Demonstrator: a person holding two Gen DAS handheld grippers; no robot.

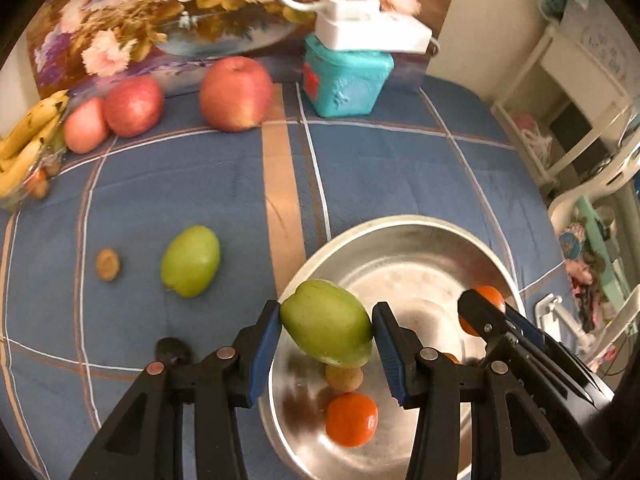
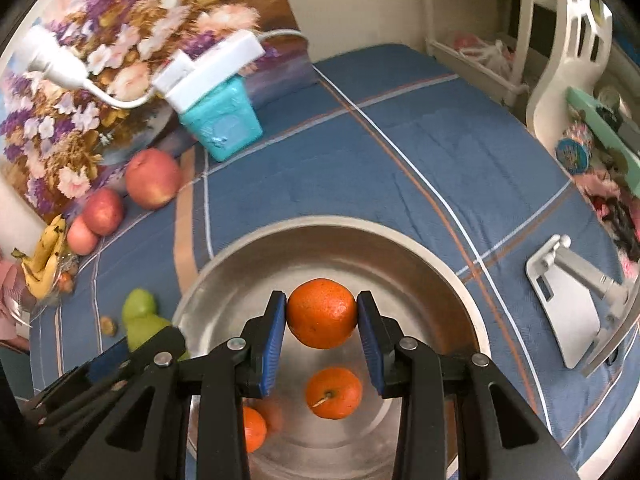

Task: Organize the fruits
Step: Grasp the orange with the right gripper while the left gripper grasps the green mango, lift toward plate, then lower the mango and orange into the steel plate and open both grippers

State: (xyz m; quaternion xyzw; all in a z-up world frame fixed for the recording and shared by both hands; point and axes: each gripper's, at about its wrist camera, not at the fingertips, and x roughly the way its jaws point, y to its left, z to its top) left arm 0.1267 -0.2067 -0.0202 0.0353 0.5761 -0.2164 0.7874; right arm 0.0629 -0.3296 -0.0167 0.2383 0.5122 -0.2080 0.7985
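Left wrist view: a green fruit [image 1: 326,324] is gripped between the blue-padded jaws of the left gripper [image 1: 326,334], held over the near rim of a steel bowl [image 1: 420,232] on the blue plaid table [image 1: 200,184]. In the bowl lie an orange [image 1: 352,420] and a small brown fruit [image 1: 344,378]. A second green fruit [image 1: 191,261] is left on the cloth (a small brown piece [image 1: 107,264] beside it), well apart from three red apples [image 1: 236,94] and bananas [image 1: 24,144] at the far edge. Right wrist view: a tangerine [image 2: 322,313] is clamped by the right gripper [image 2: 322,320] above the bowl.
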